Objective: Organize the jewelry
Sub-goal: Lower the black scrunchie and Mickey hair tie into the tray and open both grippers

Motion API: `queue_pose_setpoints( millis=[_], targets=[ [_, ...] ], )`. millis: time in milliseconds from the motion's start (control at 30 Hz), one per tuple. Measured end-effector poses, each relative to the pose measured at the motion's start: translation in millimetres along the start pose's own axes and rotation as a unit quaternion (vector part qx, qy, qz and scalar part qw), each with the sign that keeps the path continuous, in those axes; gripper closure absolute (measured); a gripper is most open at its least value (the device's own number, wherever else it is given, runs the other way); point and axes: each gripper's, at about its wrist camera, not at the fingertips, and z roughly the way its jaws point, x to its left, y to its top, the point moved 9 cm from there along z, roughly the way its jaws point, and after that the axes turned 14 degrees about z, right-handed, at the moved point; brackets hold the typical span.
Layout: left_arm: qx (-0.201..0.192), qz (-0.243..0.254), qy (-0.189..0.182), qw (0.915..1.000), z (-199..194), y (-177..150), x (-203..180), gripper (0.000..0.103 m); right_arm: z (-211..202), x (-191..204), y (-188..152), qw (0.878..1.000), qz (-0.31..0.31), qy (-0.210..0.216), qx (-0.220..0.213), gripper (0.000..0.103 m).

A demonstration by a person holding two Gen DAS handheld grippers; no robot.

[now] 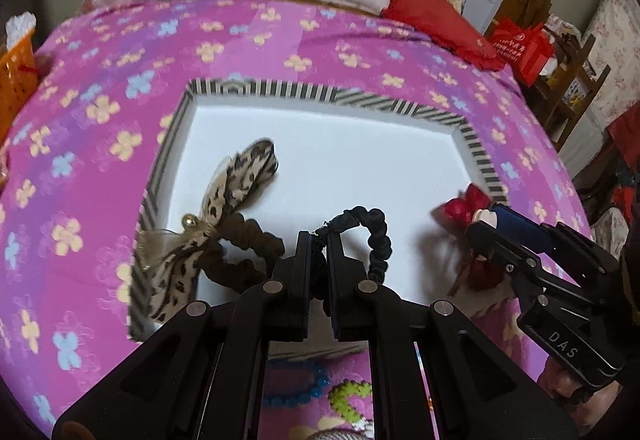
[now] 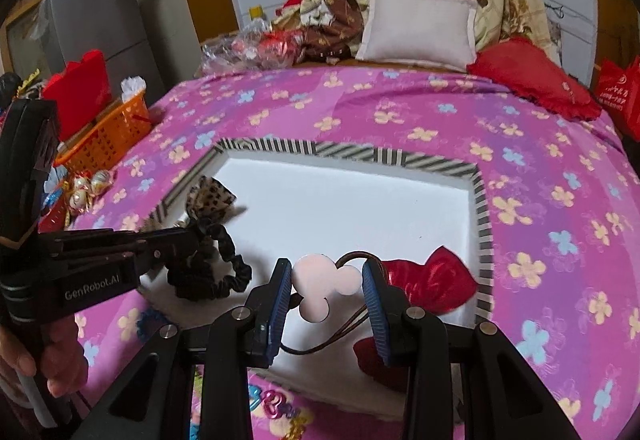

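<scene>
Black elastic, a scrunchie (image 1: 370, 236), is pinched in the clenched left claw (image 1: 319, 240) above the white tray (image 1: 360, 160) on the bed (image 1: 240, 40), likely for dropping beside the leopard bow (image 1: 224, 208). From the right wrist, the right claw (image 2: 326, 290) grips a pale clover hair tie (image 2: 320, 280) by its flat charm, over the tray (image 2: 360, 200) near a red bow (image 2: 432, 276).

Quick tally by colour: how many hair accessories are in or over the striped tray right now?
Leopard-print bow tie: 1, lying in the tray
Black scrunchie: 1, in the left claw
Red bow tie with white charm: 1, in the right claw
Total: 3
</scene>
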Motion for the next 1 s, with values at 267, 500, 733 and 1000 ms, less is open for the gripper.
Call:
queue_pose_setpoints(
  millis=[267,500,733,1000],
  targets=[
    [0.03,-0.009,0.015,0.9994,29.7,-11.6,10.1,0.097,32.0,-11.3,-9.0,0.999,0.007,-0.011,0.029,0.068],
    [0.03,0.005,0.033,0.999,33.8,-9.9,8.5,0.096,52.9,-19.3,-16.5,0.998,0.011,-0.021,0.051,0.068],
    [0.025,0.014,0.038,0.9989,30.5,-9.1,4.8,0.057,50.6,-21.7,-21.0,0.998,0.027,-0.015,0.051,0.053],
    [0.003,0.021,0.06,0.998,6.3,-7.4,4.4,0.046,24.0,-18.4,-23.3,0.999,0.034,-0.003,0.033,0.053]
  ],
)
